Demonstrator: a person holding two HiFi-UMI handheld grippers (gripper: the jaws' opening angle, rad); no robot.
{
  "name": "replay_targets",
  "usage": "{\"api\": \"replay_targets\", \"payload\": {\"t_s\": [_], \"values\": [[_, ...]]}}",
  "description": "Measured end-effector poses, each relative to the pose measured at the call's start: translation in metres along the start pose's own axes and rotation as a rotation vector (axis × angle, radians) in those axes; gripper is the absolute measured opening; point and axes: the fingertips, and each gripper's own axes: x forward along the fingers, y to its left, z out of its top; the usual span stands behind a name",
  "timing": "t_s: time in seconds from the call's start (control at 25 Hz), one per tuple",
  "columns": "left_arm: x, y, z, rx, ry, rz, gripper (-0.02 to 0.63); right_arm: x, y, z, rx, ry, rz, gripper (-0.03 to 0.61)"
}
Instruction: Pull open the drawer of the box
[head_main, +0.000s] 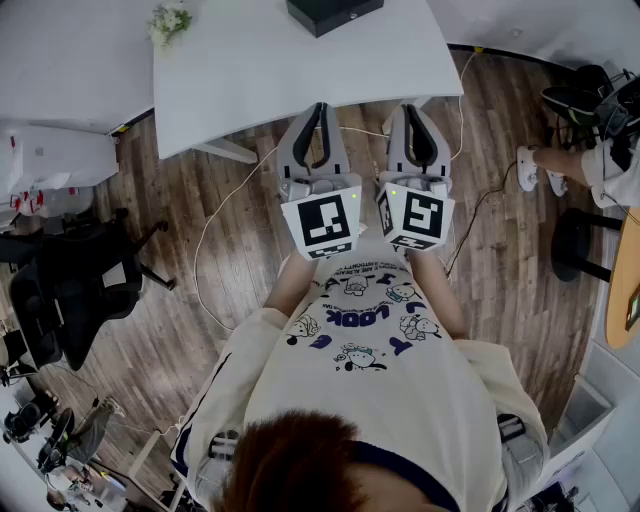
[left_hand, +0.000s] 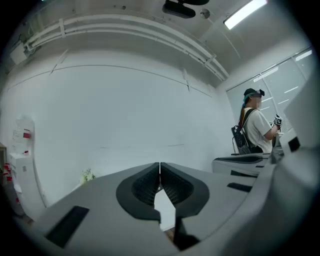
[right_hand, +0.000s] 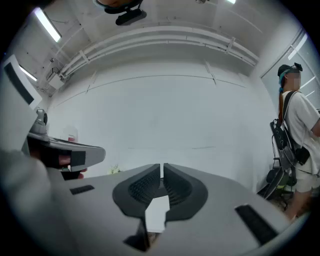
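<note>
While the left gripper (head_main: 320, 110) and right gripper (head_main: 413, 110) hang by the near edge of the bench (head_main: 250, 70), both jaws closed on nothing, the black box (head_main: 335, 12) sits at the far edge, almost straight ahead of the left, likely the nearer.

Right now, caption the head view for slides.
Left gripper and right gripper, shut, held before table bearing black box.

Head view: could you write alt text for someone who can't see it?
Seen from above, a person holds the left gripper and right gripper side by side, jaws shut, pointing toward a white table. A black box sits at the table's far edge, untouched, and a small bunch of flowers lies near the far left corner.
</note>
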Motion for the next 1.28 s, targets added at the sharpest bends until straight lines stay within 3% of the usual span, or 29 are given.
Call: {"api": "replay_targets", "payload": {"t_s": [0.8,1.28], "values": [[0.068,0.02,-0.01,0.003,0.018,-0.003,0.018,0.071,-0.009,-0.015,0.034,0.028,-0.005,0.041],[0.103,0.039,-0.02,0.001,0.037,-0.053,0.017,0.107,-0.013,-0.027,0.037,0.061,-0.05,0.041]]}}
